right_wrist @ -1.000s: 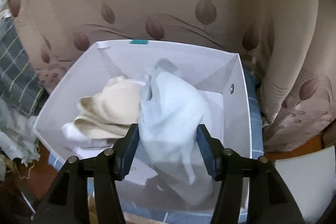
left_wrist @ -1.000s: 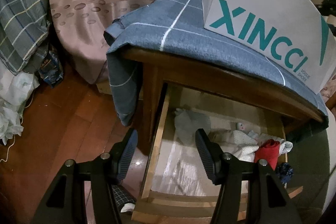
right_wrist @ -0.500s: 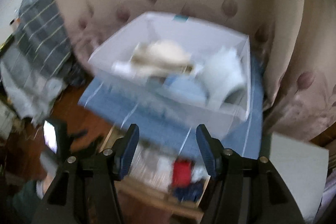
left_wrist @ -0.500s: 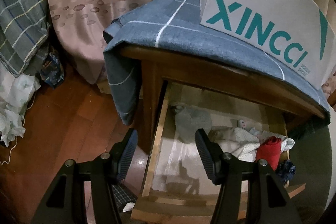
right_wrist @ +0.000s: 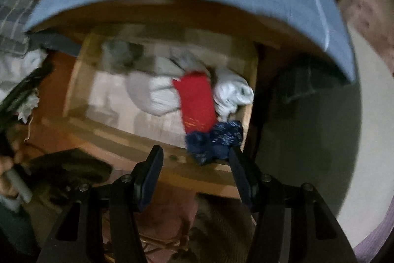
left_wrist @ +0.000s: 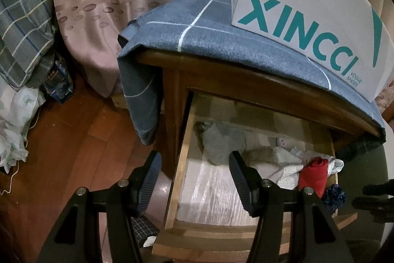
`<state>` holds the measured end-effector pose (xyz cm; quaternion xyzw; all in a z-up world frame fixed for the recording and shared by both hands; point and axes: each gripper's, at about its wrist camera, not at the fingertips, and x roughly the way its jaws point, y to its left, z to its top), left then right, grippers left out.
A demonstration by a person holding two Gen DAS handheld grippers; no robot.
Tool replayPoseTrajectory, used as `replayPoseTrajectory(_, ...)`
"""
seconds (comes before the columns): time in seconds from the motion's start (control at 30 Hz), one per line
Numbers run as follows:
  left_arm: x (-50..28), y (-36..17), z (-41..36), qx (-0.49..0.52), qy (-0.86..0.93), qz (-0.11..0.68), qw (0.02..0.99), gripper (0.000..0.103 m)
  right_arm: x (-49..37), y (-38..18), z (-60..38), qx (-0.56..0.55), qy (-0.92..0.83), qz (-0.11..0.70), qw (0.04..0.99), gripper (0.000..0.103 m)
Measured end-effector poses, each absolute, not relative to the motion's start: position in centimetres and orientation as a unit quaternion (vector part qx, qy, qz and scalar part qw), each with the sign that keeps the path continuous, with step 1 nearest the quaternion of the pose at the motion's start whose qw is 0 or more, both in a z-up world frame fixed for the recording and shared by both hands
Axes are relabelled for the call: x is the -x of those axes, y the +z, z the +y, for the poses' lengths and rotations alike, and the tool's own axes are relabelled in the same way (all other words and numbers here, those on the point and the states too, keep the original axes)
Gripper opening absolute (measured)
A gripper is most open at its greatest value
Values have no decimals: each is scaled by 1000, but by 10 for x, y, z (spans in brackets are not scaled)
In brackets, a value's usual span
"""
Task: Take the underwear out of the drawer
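Note:
The wooden drawer (left_wrist: 182,164) stands pulled out under the nightstand. In it lie a grey garment (left_wrist: 222,143), cream and white pieces (left_wrist: 279,162), a red piece (left_wrist: 314,175) and a dark blue piece (left_wrist: 333,196). My left gripper (left_wrist: 194,179) hovers open and empty over the drawer's left front corner. My right gripper (right_wrist: 195,174) points down, open and empty, just before the drawer front (right_wrist: 138,139). In its blurred view the dark blue piece (right_wrist: 214,139) lies just beyond its fingertips, with the red piece (right_wrist: 195,100) behind it.
A white XINCCI shoe box (left_wrist: 307,4) stands on a blue checked cloth (left_wrist: 197,33) covering the nightstand top. A patterned curtain (left_wrist: 110,4) hangs behind. Plaid bedding (left_wrist: 22,24) and a white bag (left_wrist: 14,115) lie left on the wooden floor (left_wrist: 73,139).
My right gripper let go of a pale blue garment into the white box, then swung down to the drawer front. The left gripper has stayed in place.

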<state>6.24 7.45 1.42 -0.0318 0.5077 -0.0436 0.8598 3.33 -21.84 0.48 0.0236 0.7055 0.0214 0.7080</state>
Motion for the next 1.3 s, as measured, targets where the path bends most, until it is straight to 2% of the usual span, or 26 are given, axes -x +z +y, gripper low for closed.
replayPoseTrajectory(0.43,-66,5,68,24,-50,526,849,59,-48,-66,-215,-1,27,747,664,54)
replayPoseTrajectory(0.57,-66,2,67,24,-51,532,845,59,-54,-77,-217,-21,42,757,651,55)
replayPoseTrajectory(0.87,-67,-2,63,15,-52,537,842,59,-64,-98,-213,29,51,773,631,56)
replayPoseTrajectory(0.97,-67,-3,60,9,-53,540,840,59,-65,-98,-210,50,64,778,623,53)
replayPoseTrajectory(1.07,-67,-4,57,1,-55,541,839,59,-64,-98,-209,73,78,781,616,45)
replayPoseTrajectory(1.3,-68,-8,53,-4,-56,547,835,59,-61,-108,-194,144,90,778,604,42)
